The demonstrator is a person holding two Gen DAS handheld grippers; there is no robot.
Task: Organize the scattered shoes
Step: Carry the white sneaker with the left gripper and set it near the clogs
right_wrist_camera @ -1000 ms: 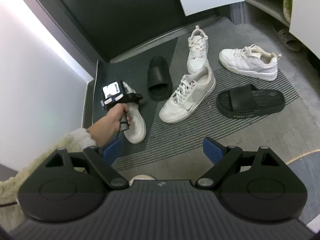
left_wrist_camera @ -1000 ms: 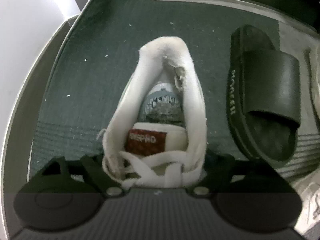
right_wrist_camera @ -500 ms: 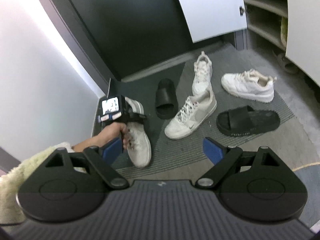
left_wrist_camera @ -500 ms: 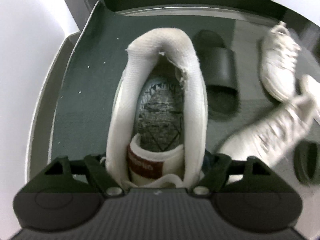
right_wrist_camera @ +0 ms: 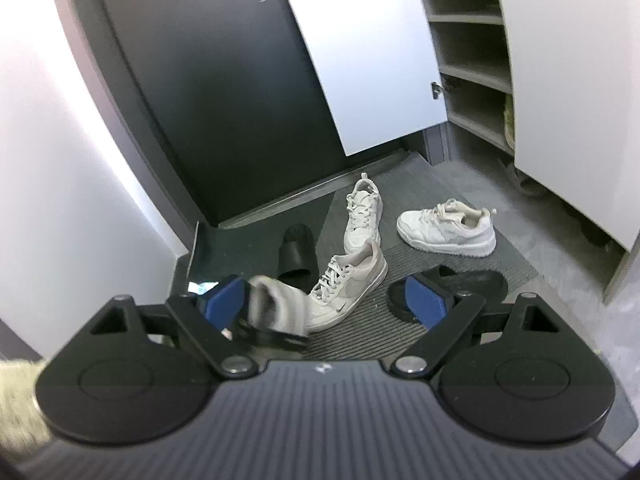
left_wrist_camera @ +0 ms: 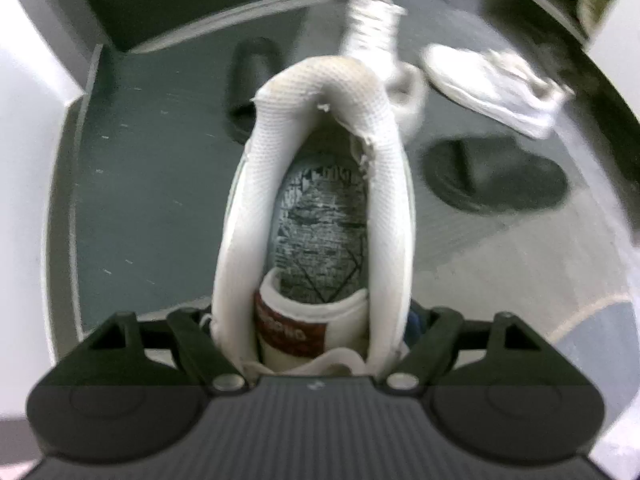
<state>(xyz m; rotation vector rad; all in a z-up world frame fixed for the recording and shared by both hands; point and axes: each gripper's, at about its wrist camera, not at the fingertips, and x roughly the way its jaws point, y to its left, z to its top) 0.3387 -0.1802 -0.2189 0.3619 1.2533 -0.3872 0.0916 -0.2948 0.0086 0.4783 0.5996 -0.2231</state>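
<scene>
White sneakers point(right_wrist_camera: 446, 230): four, one of them lifted. Black slides point(right_wrist_camera: 297, 255): two. Hand-held grippers point(right_wrist_camera: 326, 306): two.

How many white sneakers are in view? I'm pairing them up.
4. One is clamped in the left tongs, lifted off the floor. Three lie on the mat: one near the door, one by the shelves, one in the middle. More may be hidden.

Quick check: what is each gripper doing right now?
Left gripper: shut on the white sneaker.
Right gripper: open, holding nothing.
</scene>
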